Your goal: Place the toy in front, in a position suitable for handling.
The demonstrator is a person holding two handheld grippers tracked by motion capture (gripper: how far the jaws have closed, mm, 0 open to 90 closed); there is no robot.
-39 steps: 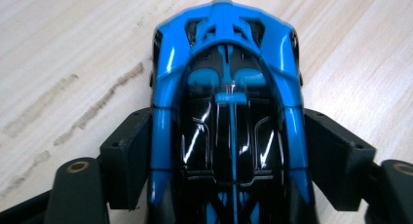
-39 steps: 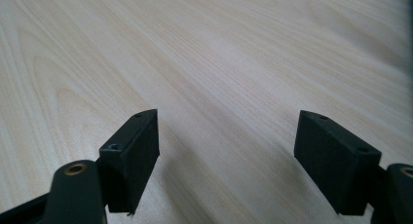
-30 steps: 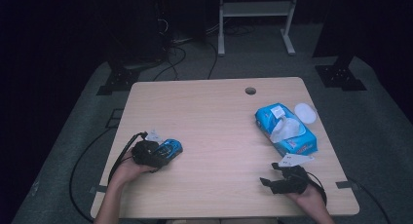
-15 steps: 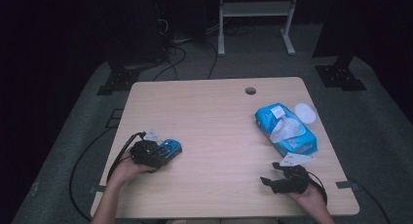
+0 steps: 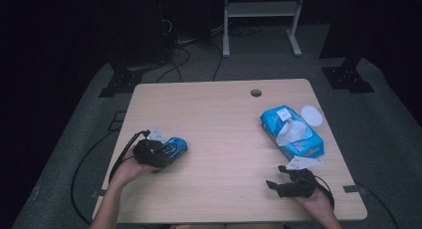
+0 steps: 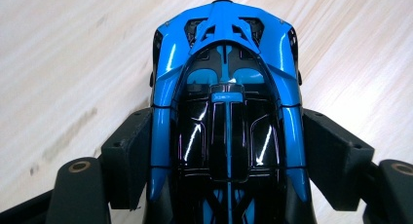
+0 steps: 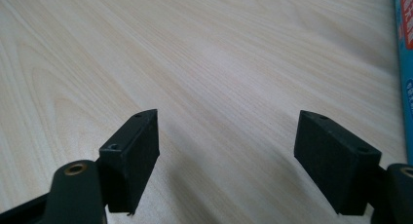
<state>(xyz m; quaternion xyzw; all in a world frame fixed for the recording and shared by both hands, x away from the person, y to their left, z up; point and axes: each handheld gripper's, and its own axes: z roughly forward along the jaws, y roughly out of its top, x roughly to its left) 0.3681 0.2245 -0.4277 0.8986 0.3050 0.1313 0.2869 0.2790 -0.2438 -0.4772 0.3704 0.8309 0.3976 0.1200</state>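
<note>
A blue and black toy car [image 6: 226,87] sits on the wooden table [image 5: 224,129], nose pointing away from me. My left gripper [image 6: 226,151] is shut on it, one black pad pressed against each flank. From above, the car [image 5: 175,146] and the left gripper [image 5: 166,152] lie at the table's front left. Over bare wood at the front right, my right gripper [image 5: 273,184] is held open with nothing between its fingers [image 7: 131,156].
A blue pack of wet wipes [image 5: 291,132] with a sheet pulled up lies at the right, a round white lid [image 5: 311,114] beside it. The pack's edge [image 7: 404,63] is close on the right gripper's right. A cable hole [image 5: 256,92] is at the far edge.
</note>
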